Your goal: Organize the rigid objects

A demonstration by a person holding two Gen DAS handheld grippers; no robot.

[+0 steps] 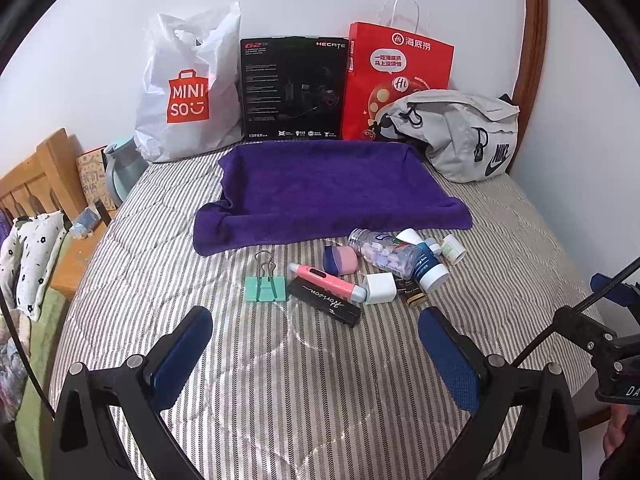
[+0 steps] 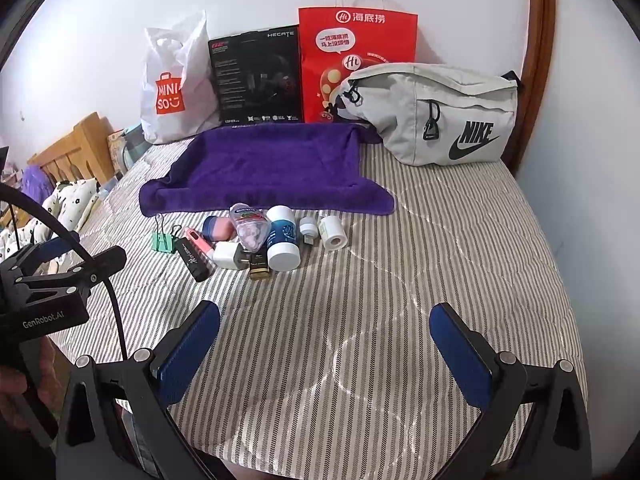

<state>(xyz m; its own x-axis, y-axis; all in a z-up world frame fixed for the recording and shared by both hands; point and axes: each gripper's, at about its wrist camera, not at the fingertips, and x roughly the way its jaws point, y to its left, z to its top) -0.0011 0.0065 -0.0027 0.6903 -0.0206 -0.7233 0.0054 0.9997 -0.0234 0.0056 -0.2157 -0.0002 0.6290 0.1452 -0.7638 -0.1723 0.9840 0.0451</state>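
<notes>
The left gripper point(image 1: 316, 320) and right gripper point(image 2: 325, 316) are being held spread wide and empty above the striped quilt point(image 2: 400, 280), apparently for an approach. The small rigid objects point(image 1: 360, 272) are lying clustered just before the folded purple towel point(image 1: 320, 188), which is probably being kept bare to receive them.

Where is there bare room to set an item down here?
The purple towel is bare. So is the striped bedspread right of the white roll, below the grey Nike bag. Crowded: the cluster from the green binder clip to that roll.
</notes>
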